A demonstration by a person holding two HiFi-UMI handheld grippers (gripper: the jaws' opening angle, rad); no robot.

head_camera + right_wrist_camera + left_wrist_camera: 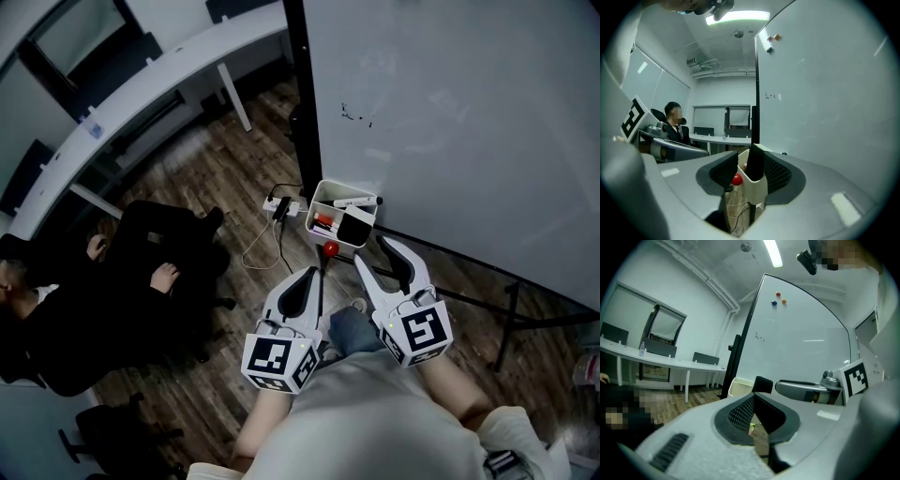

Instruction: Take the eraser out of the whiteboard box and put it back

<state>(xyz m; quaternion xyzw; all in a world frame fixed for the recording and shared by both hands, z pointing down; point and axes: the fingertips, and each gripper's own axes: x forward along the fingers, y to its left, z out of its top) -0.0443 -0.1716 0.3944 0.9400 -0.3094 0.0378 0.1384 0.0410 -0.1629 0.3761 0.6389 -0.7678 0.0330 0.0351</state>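
The left gripper [754, 398] fills the foreground, its mesh-padded jaws meeting at the tips with nothing between them. Beyond the tips, a cream whiteboard box [739, 386] sits at the lower left corner of the whiteboard [801, 348], and a black eraser [762, 384] stands up at the box's right end. The right gripper [787, 387] reaches in just beside it. A bottle [642, 348] stands near the left end of a long white desk [670, 363].

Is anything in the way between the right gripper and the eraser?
No, nothing visible blocks it. The eraser stands up out of the whiteboard box, straight ahead of the open jaws of the right gripper. Only the box's wall covers its lower part.
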